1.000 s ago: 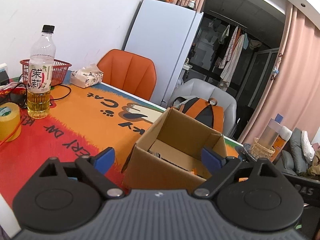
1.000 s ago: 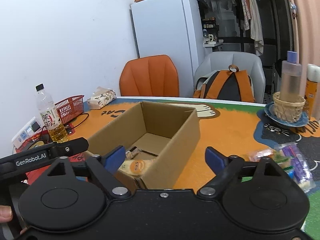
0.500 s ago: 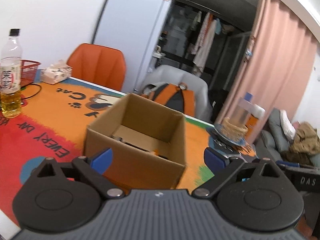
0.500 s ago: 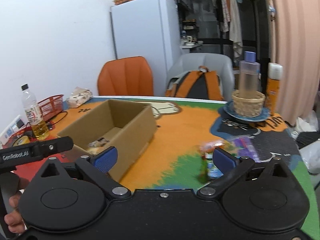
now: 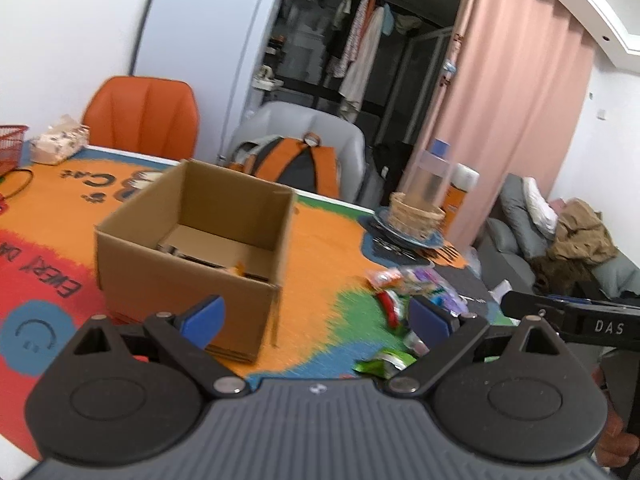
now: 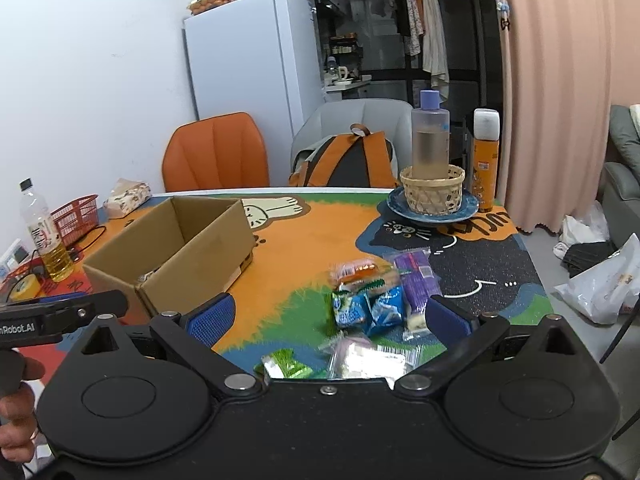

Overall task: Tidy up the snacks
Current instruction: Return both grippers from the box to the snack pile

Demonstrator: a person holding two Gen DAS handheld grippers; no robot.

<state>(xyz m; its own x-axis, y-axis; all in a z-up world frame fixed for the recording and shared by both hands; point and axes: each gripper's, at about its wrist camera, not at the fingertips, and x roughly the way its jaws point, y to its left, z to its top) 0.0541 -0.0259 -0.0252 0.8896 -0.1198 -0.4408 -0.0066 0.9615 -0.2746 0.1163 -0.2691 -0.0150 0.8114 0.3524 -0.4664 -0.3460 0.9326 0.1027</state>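
Both grippers tilt downward over the table. The right gripper [image 6: 328, 314] hovers above snack packets [image 6: 372, 304] at lower centre, having swung away from the cardboard box [image 6: 172, 252], now at left. Its jaws have just been opening and stand wide, empty. The left gripper [image 5: 316, 316] is likewise spread, holding nothing.

From the left wrist we look forward and slightly down between our two blue-padded fingers [image 5: 202, 314], with the cardboard box [image 5: 192, 240] close ahead of the left finger and the snack packets [image 5: 404, 284] just beyond the right one. The right wrist view faces the same way across the table [image 6: 304, 248] (a little further right), the packets [image 6: 366, 306] lying near, between its fingers, the box [image 6: 176, 252] beyond its left finger. Both views share box, packets, orange chair [image 5: 140, 116] and fridge [image 6: 248, 56].
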